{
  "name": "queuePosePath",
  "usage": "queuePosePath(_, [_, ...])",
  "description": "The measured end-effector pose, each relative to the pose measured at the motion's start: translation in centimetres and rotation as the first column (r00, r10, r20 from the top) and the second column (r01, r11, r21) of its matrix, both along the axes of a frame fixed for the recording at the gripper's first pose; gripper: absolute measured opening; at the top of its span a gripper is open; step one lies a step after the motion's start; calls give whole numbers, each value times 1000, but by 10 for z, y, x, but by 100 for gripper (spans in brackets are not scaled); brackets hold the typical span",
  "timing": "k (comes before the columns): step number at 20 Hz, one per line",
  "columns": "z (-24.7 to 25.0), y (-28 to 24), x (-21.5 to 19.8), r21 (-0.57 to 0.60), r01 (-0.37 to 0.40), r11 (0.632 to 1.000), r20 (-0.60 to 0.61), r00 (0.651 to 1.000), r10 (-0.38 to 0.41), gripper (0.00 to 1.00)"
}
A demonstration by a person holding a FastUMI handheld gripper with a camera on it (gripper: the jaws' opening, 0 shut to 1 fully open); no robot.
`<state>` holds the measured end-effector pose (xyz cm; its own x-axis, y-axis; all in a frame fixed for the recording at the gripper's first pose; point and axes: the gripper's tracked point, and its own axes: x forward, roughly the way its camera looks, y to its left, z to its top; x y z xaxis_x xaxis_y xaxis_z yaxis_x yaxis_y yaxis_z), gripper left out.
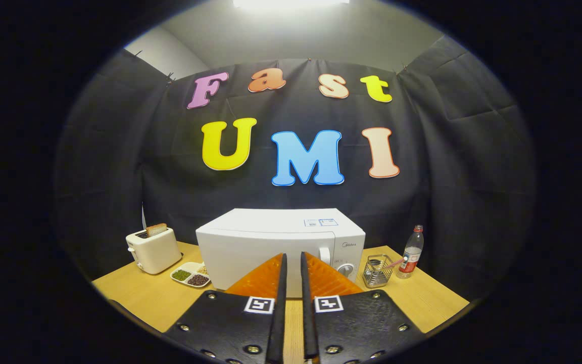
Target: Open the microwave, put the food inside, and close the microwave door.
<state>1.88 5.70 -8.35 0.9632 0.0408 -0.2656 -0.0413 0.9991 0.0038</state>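
Observation:
A white microwave [265, 253] stands on the wooden table [149, 298] with its door closed. Its vertical handle [325, 255] and a round knob [345, 269] are on its right side. My gripper [293, 257] is in front of the microwave door, some way back from it. Its fingers stand almost together with only a thin gap and nothing between them. A white divided dish [190, 275] with green and dark beans lies on the table to the left of the microwave's front corner.
A white toaster [153, 251] with a slice of bread sticking up stands left of the dish. Right of the microwave are a wire basket [378, 271] and a plastic bottle [411, 253]. The booth's black cloth hangs close behind.

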Motion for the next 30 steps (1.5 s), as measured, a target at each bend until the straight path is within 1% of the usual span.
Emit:
queuePosePath(1, [1,1,-9,3,-4,1000,-1,1000,4,36])
queuePosePath(3, [6,0,-18,6,1,1000,13,1000,-1,92])
queuePosePath(4, [12,1,-27,9,3,1000,19,1000,-3,99])
queuePosePath(7, [17,14,-32,23,-19,1000,22,1000,19,99])
queuePosePath(11, [27,31,-38,8,-62,998,42,997,61,99])
queuePosePath(15, [37,46,-37,-9,-88,996,67,994,89,99])
queuePosePath(17, [35,53,-38,-4,-101,995,60,993,101,99])
queuePosePath(23, [37,51,-37,-13,-91,996,70,993,92,99])
queuePosePath(30, [36,40,-34,-2,-61,998,72,996,61,99])
